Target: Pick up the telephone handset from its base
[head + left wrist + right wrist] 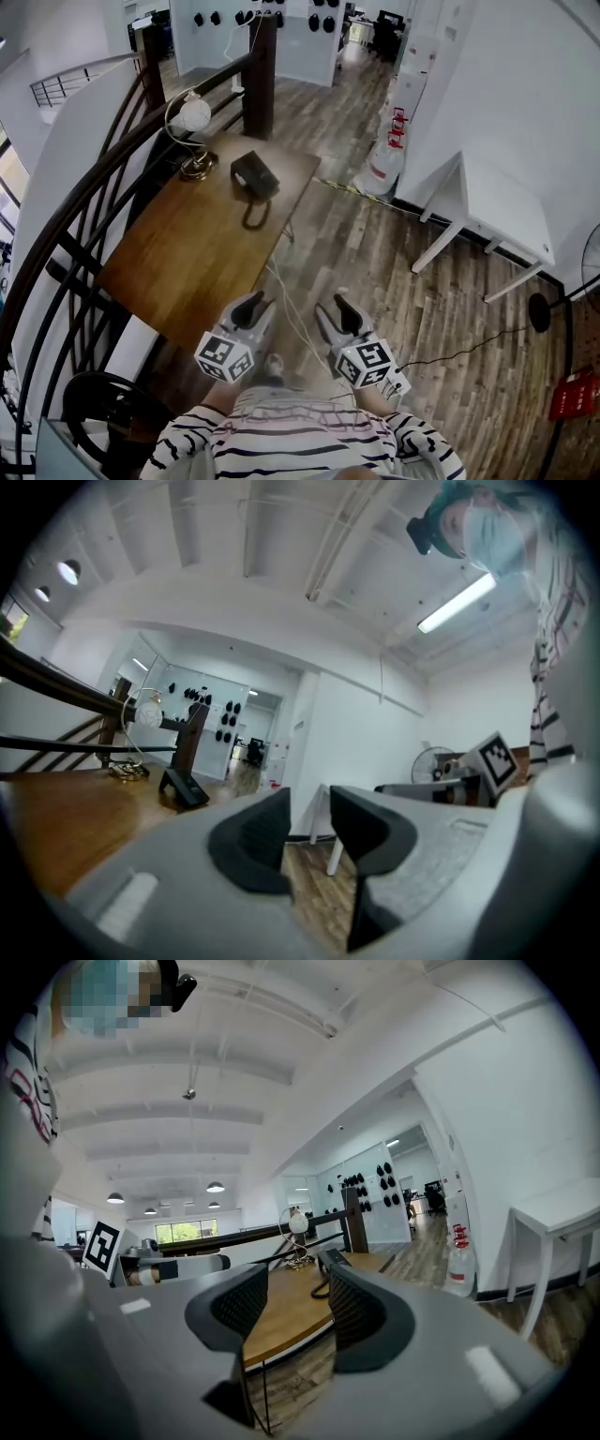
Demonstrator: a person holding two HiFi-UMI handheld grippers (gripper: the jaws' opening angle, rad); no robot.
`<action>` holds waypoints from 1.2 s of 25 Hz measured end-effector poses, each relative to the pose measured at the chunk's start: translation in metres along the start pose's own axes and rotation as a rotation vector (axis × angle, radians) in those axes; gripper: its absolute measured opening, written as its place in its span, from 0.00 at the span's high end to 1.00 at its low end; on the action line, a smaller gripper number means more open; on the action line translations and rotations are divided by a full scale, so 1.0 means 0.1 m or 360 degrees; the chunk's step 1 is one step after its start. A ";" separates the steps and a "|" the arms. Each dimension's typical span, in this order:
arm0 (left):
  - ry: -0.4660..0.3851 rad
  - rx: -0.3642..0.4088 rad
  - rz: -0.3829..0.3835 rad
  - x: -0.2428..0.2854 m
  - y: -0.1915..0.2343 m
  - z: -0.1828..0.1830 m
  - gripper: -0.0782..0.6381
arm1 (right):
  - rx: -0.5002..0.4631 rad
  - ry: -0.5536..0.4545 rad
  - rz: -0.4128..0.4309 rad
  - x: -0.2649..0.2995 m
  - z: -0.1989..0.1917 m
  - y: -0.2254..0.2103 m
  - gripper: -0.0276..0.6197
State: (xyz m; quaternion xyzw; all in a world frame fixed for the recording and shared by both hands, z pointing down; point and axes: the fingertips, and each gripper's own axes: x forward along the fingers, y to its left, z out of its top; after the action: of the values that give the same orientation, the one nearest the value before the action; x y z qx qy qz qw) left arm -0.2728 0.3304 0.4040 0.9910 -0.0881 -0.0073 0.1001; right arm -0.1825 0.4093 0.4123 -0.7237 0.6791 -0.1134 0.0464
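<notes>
Telephone handset (247,172) rests on its base (266,182) across the table (178,253); left gripper (251,305) and right gripper (339,307), jaws apart and empty, should approach level and straddle its middle.

Left gripper (309,803): jaws apart, nothing between them, just floorboards and a white table leg (335,855) showing through the gap. Wooden table (56,822) on the left, with the black telephone (183,787) sitting on it, well clear of the jaws. Desk lamp (142,714) with a round white shade and brass base stands behind the phone, next to the dark railing (56,682). Far wall has rows of small black objects (223,716). On the right: floor fan (433,761) and the right gripper (495,757), marker cube facing the camera. Striped sleeve (553,621) at top right, under a ceiling strip light (457,602).
</notes>
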 end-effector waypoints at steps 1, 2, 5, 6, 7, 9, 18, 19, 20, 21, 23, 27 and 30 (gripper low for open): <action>0.0000 -0.0003 -0.0008 0.10 0.11 0.03 0.71 | -0.0002 0.0003 -0.0001 0.14 0.03 -0.05 0.65; 0.0001 -0.0007 -0.0014 0.19 0.23 0.05 0.71 | -0.0002 0.0005 -0.0004 0.28 0.07 -0.10 0.65; 0.0010 -0.0034 -0.0042 0.46 0.55 0.12 0.70 | -0.0006 0.0008 -0.0027 0.67 0.17 -0.26 0.65; 0.0013 -0.0042 -0.0055 0.55 0.65 0.15 0.70 | -0.0007 0.0011 -0.0038 0.79 0.21 -0.31 0.64; 0.0015 -0.0049 -0.0066 0.62 0.75 0.18 0.70 | -0.0007 0.0015 -0.0049 0.91 0.24 -0.36 0.64; 0.0010 -0.0064 -0.0079 0.75 0.96 0.24 0.70 | -0.0007 0.0022 -0.0067 1.15 0.30 -0.43 0.64; -0.0016 -0.0173 -0.0079 0.99 1.66 0.25 0.70 | -0.0045 0.0067 -0.0092 1.90 0.37 -0.53 0.64; -0.0021 -0.0181 -0.0075 1.00 1.70 0.25 0.70 | -0.0049 0.0075 -0.0088 1.95 0.37 -0.54 0.64; -0.0027 -0.0187 -0.0068 1.02 1.74 0.25 0.70 | -0.0052 0.0081 -0.0082 2.01 0.37 -0.55 0.64; -0.0034 -0.0193 -0.0057 1.03 1.78 0.25 0.70 | -0.0055 0.0088 -0.0073 2.07 0.37 -0.57 0.64; -0.0045 -0.0204 -0.0025 1.05 1.87 0.25 0.70 | -0.0066 0.0100 -0.0047 2.19 0.37 -0.59 0.64; -0.0050 -0.0220 0.0052 1.14 2.09 0.23 0.70 | -0.0076 0.0120 0.0019 2.47 0.38 -0.70 0.64; -0.0049 -0.0218 0.0127 1.30 2.26 0.21 0.70 | -0.0067 0.0129 0.0082 2.70 0.39 -0.87 0.64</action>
State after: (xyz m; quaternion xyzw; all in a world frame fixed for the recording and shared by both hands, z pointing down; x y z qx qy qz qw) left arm -0.1850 0.0859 0.4293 0.9773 -0.1284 -0.0244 0.1665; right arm -0.0748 0.1441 0.4211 -0.7016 0.7012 -0.1271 0.0065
